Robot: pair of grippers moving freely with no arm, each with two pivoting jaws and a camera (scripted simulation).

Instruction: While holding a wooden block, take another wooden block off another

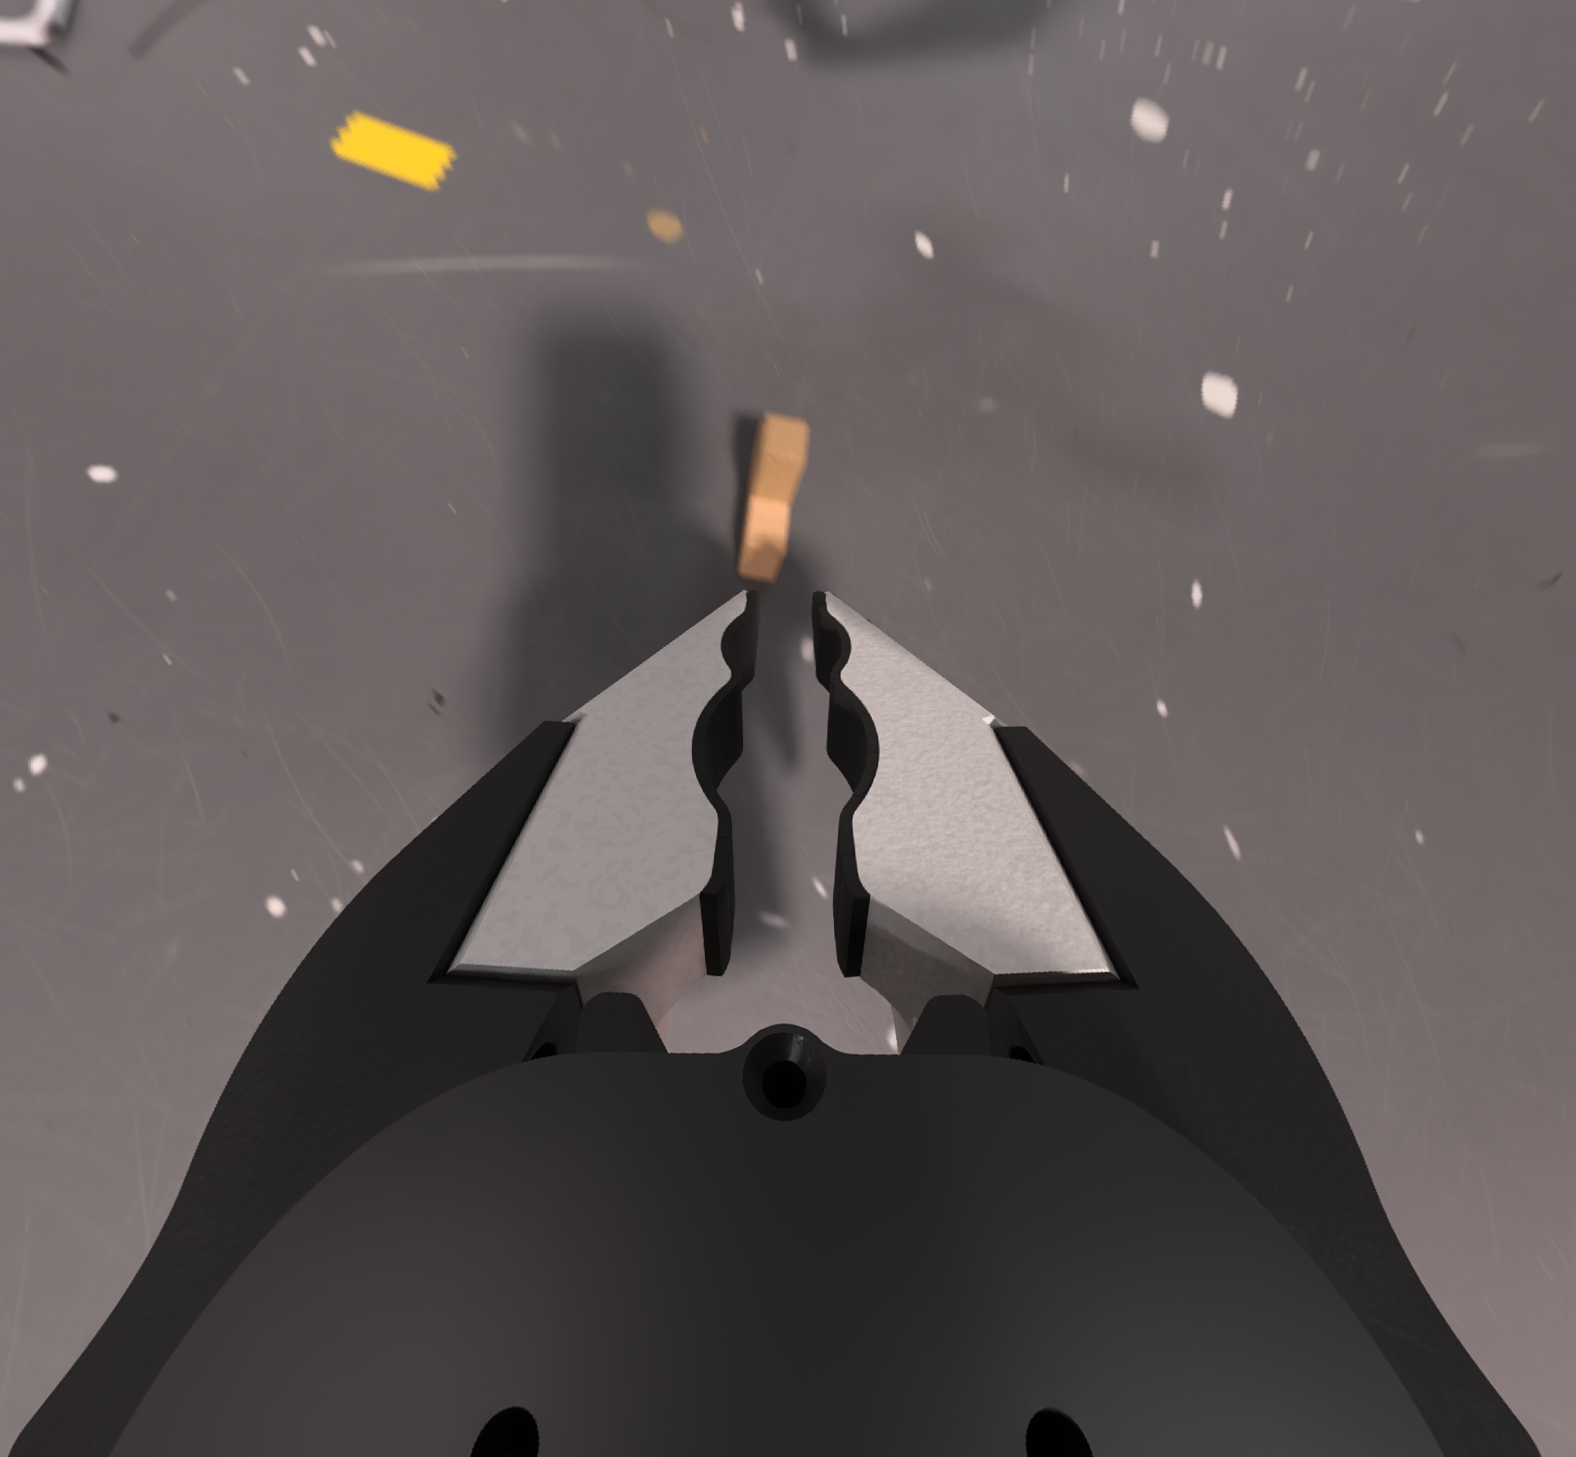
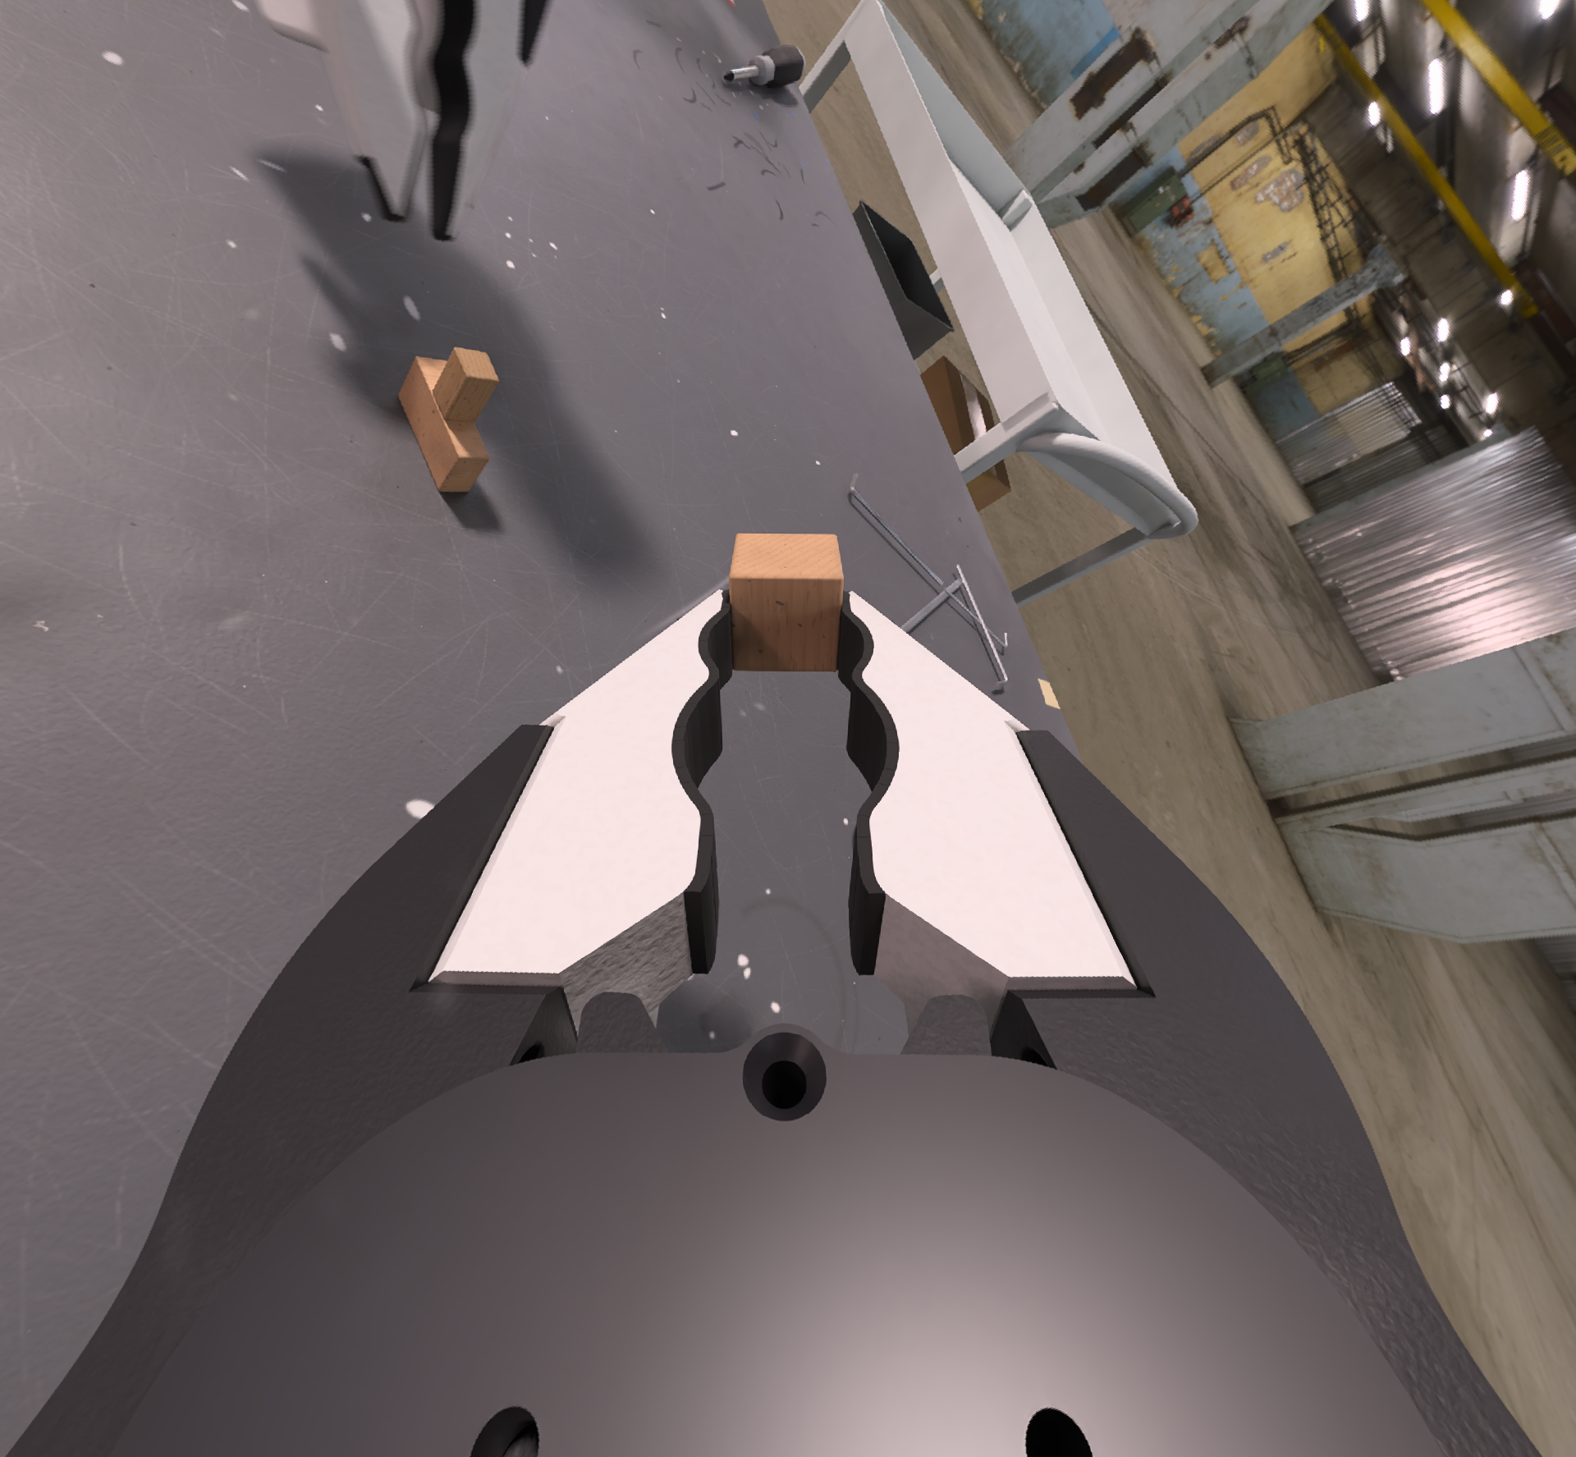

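My right gripper [image 2: 786, 604] is shut on a small wooden cube [image 2: 785, 589], held at the fingertips above the dark table [image 2: 213, 648]. Two more wooden blocks lie to the far left: a short block [image 2: 467, 386] rests across a longer block [image 2: 439, 435]. My left gripper [image 1: 785, 597] points down at the table with its jaws a narrow gap apart and nothing in them. That same stack [image 1: 772, 495] shows small just beyond its tips. The left gripper also shows in the right wrist view [image 2: 418, 222], hovering behind the stack.
The table's edge runs diagonally at the right, with a white chair [image 2: 981, 239] beyond it. Metal hex keys [image 2: 947, 597] lie near that edge and a small black bit [image 2: 767, 64] farther back. A yellow strip [image 1: 392, 150] and a metal key [image 1: 43, 9] lie far left.
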